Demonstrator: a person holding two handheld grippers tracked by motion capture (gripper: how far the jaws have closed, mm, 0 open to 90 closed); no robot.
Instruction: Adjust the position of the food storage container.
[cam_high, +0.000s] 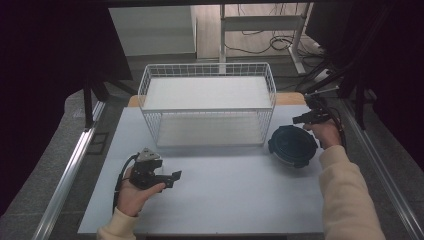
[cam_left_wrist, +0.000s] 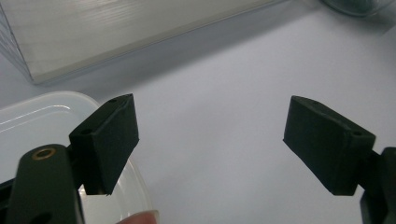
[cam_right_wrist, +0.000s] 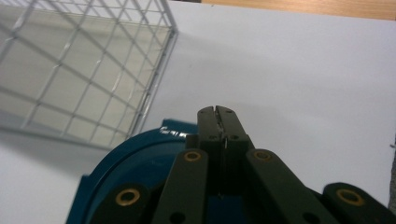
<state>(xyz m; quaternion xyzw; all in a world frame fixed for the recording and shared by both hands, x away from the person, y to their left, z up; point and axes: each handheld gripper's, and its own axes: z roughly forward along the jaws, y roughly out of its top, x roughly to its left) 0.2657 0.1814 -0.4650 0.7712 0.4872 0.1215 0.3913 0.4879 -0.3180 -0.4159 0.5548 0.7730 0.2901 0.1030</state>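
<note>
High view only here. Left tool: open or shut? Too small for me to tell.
Observer: Open. In the left gripper view the left tool has its jaws wide apart with nothing between them.
Operator: Anything close to it?
Observer: Yes, a translucent white plastic container lies on the table, partly under the jaw at the left of that view.
Operator: And the right tool?
Observer: The right tool is shut. In the right gripper view its jaws are pressed together above the rim of the blue round container, with nothing visibly pinched.
</note>
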